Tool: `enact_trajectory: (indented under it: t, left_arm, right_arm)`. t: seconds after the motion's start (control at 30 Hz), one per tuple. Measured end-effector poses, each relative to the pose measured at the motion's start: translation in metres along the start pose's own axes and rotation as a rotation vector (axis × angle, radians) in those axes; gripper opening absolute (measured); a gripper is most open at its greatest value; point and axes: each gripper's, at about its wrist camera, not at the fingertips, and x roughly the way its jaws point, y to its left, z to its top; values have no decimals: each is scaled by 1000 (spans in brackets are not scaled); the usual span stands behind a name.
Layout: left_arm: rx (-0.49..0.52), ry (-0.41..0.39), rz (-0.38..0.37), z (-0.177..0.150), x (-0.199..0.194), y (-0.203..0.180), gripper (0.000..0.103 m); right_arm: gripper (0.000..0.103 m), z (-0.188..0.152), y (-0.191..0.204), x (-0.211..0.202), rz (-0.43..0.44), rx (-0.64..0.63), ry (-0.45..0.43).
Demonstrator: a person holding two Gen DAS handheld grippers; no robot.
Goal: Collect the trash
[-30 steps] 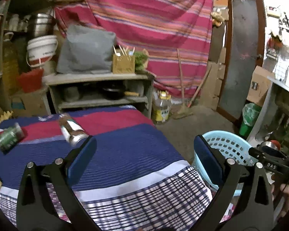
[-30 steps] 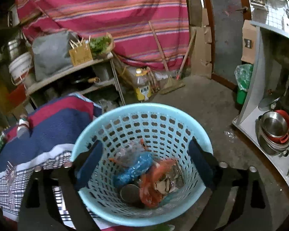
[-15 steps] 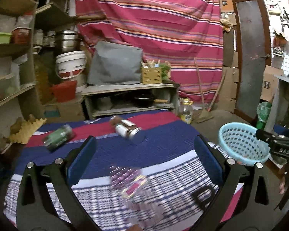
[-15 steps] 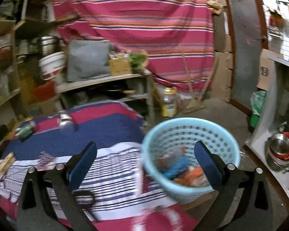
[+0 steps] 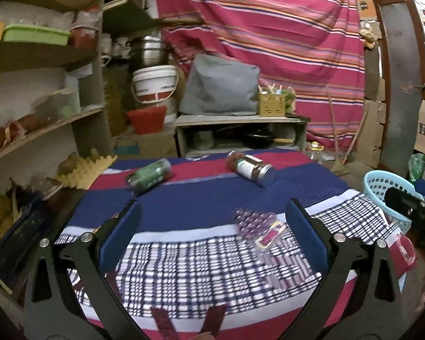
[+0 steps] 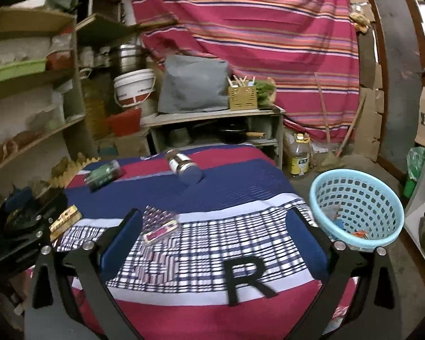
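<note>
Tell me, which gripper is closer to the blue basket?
Right. The right gripper has the blue basket just beside it; the left gripper sits farther along the table, beyond the right one.

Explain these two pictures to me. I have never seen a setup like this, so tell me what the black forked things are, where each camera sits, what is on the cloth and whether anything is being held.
There is no robot here. A person holds a pair of tongs in each hand, and a wide-angle camera on each looks forward along its two fingers. One picture looks out from the left tongs, the other from the right tongs; both stand open and hold nothing. Ahead is a table under a striped cloth. On it lie a green jar and a brown jar, both on their sides, a clear wrapper, and in the right view a small yellow packet. The blue basket at the table's right already holds some trash.
</note>
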Motion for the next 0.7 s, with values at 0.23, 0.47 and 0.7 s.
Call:
enact_trajectory:
  t: [0.23,0.47,0.7]
  left_arm:
    - [-26,-1,19,-7,6,14,98]
    - [-26,25,3,-15,18,8,98]
    - [-14,26,-6,-17,19,2,98]
  right_arm:
    - [98,-13,33,0,-7,-3,-13]
    - [98,-23,33,7,-58,-3,-33]
    - [98,-22,26,12,-81,10,-44]
